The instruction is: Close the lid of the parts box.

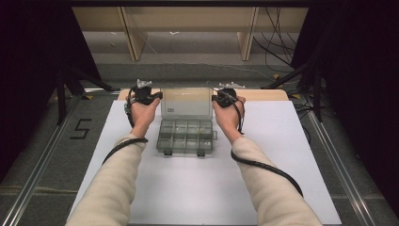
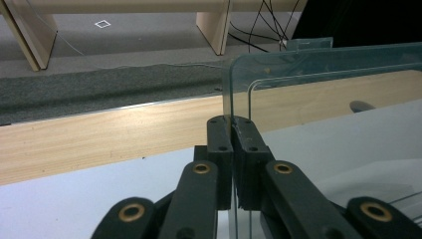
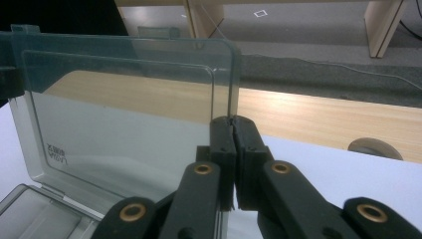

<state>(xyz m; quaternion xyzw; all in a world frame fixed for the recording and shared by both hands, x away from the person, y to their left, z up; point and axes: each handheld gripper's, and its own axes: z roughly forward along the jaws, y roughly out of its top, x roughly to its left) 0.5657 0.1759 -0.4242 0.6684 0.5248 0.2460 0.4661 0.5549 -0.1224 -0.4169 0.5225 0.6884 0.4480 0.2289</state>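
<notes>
While the clear compartment box (image 1: 185, 135) sits mid-table on the white sheet (image 1: 282, 155), its lid (image 1: 186, 102) stands upright at the far side, long axis running across between the hands. The left gripper (image 2: 232, 124) is clamped on the lid's left edge, the right gripper (image 3: 232, 124) on its right edge, both equally near.

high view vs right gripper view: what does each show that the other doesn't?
High view alone: both sleeves, the left hand-held gripper on the lid's left edge, and the box's compartments with two front latches. Right gripper view alone: the right hand-held gripper, jaws pinched shut on the lid's edge, the printed label on the lid, and a round grey disc on the table. Both: the clear lid standing open, the white table, the wooden strip behind it.
</notes>
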